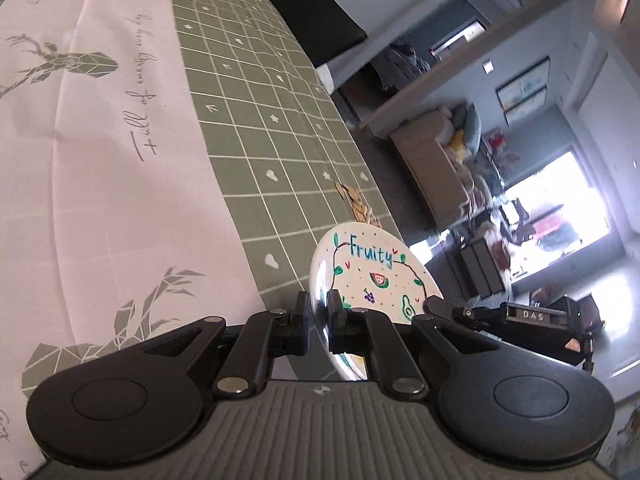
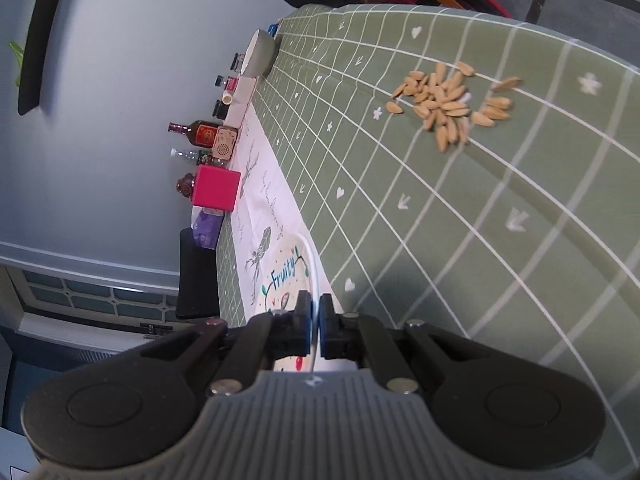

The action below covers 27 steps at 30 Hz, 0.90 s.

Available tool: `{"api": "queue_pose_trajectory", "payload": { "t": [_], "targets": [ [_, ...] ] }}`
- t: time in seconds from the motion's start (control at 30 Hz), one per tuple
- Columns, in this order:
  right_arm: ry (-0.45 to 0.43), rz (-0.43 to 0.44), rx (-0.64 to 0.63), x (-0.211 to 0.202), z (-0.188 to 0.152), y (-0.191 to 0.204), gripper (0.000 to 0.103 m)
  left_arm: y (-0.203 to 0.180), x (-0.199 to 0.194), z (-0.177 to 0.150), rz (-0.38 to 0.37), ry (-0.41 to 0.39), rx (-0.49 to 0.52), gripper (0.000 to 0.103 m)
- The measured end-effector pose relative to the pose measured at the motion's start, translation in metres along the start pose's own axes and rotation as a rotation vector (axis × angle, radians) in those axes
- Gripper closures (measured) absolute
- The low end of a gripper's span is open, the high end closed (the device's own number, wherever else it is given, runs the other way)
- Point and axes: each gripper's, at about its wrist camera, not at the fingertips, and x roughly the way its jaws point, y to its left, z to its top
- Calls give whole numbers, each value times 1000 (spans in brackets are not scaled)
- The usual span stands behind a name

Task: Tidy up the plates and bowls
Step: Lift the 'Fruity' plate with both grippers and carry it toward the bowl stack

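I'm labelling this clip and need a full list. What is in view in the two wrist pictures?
Plate: one, white with "Fruity" and fruit drawings, held on edge above the table by both grippers.
Tablecloth: one, green with white grid and a pale centre strip, over the table.
Seeds: one loose pile, tan, on the green cloth.
Bowl: one, grey outside, white inside, far end of table.
Box: one, pink, by the wall.
Bottles: several, by the wall.
Chair: one, black, at the table's side.
Sofa: one, beige, in the room beyond.
Left hand-held gripper: black, shut on the plate rim.
Right hand-held gripper: black, blue pads, shut on the plate rim.
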Motion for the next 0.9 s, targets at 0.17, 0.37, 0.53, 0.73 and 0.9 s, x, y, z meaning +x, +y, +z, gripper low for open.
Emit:
{"api": "queue_pose_trajectory", "payload": {
  "t": [0.17,0.37,0.53,0.73,0.9],
  "targets": [
    [9,29,48,-36,-38,-17,102,-12,-3,-20,-27,80,57,95],
    [36,15,114,-55,-77,-47,102,-23,4,-47,44,185,125,94],
    [38,0,112,-61,-90,-57,102,-31,14,-59,106,238,164,94],
    [51,-33,104,-69,-98,-66,101,-43,27,-74,177,303,271,95],
    [46,-52,99,-73,-103,-68,101,-45,22,-74,164,327,274,95]
  ]
}}
